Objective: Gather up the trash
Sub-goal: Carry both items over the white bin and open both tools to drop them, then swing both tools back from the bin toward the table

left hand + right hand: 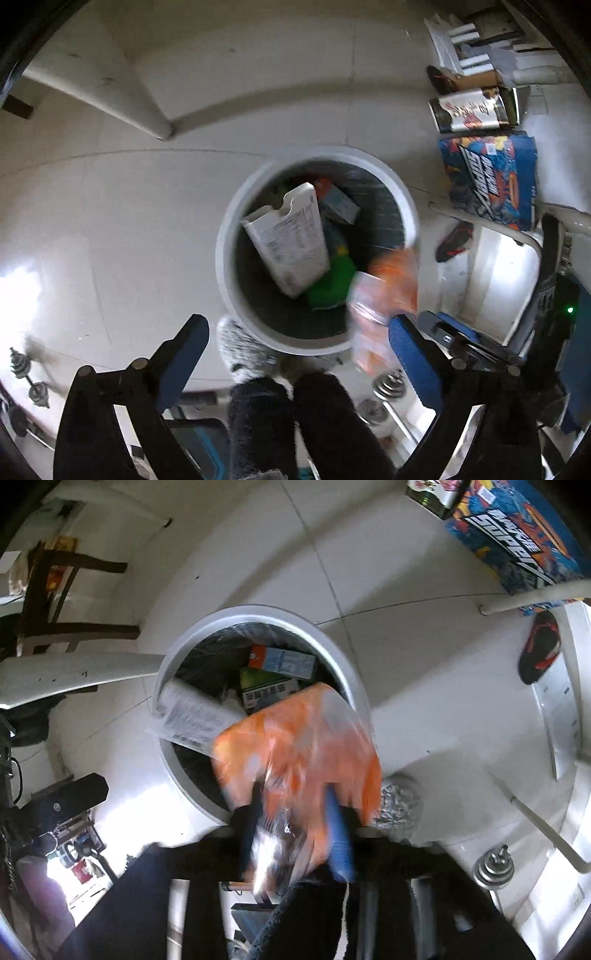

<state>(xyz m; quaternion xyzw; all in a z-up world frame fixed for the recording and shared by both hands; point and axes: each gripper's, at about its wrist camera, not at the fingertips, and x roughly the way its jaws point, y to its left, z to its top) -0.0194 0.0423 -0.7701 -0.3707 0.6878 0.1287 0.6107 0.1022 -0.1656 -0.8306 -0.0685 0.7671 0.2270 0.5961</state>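
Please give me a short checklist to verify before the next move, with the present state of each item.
1. Left tool open and empty: ok.
2. Orange bag is over the white bin: ok.
3. Bin has room among the boxes: ok.
4. Right tool has let go of the bag: cannot tell, the picture is blurred.
5. Bag will clear the bin's near rim: cannot tell.

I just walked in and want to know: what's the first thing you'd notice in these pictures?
The bright orange wrapper grabs the eye first, blurred, between the fingers of the right claw just over the near rim of the round white bin. Inside the bin a big white carton leans among green and blue boxes. On the floor to the bin's right lies a colourful blue box with bold lettering.
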